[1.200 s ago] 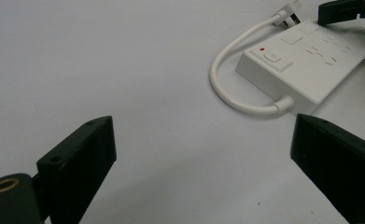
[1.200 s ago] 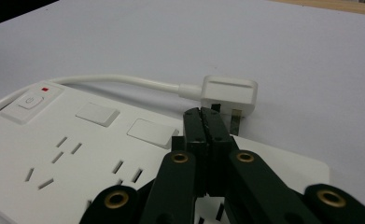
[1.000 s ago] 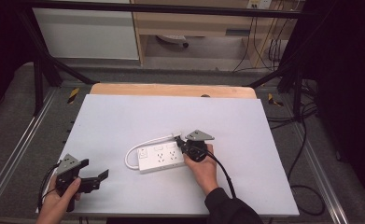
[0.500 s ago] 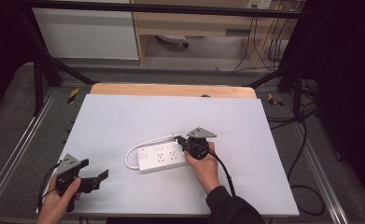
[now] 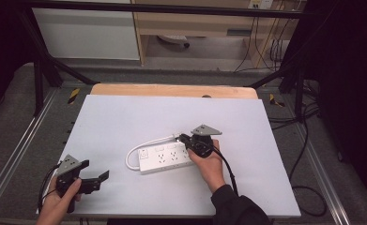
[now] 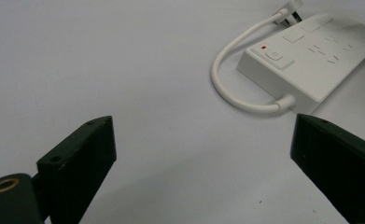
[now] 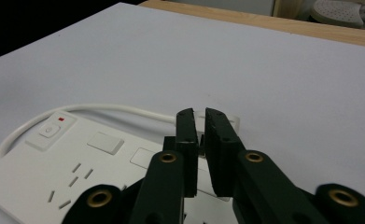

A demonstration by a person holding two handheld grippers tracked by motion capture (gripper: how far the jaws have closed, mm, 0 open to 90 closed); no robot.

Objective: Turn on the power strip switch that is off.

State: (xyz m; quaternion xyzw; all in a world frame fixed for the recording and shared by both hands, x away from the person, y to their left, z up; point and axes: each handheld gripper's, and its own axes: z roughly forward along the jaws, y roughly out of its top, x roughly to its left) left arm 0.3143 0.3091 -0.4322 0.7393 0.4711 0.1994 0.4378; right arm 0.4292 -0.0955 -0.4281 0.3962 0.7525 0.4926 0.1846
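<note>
- Your white table filled the middle of the high view, with a wooden board edge along its 12 o'clock side, grey floor around it, and a pale cabinet and dangling cables beyond.
- Your right hand came in from 6 o'clock, forearm in a dark sleeve, and held the right gripper pointing toward 9 o'clock over the power strip.
- Your left hand rested near the table's 7 o'clock corner, with the left gripper pointing toward 3 o'clock.
- The power strip lay flat at the table's centre, its short white cord looping round its 9 o'clock end to the plug at its 12 o'clock side.
- The right gripper's jaws had just been opening a crack; they stood nearly closed about the plug, and you could not tell whether they pressed it.
- The left gripper's jaws stood wide apart, holding nothing, the strip well off at their 1 o'clock.
</note>
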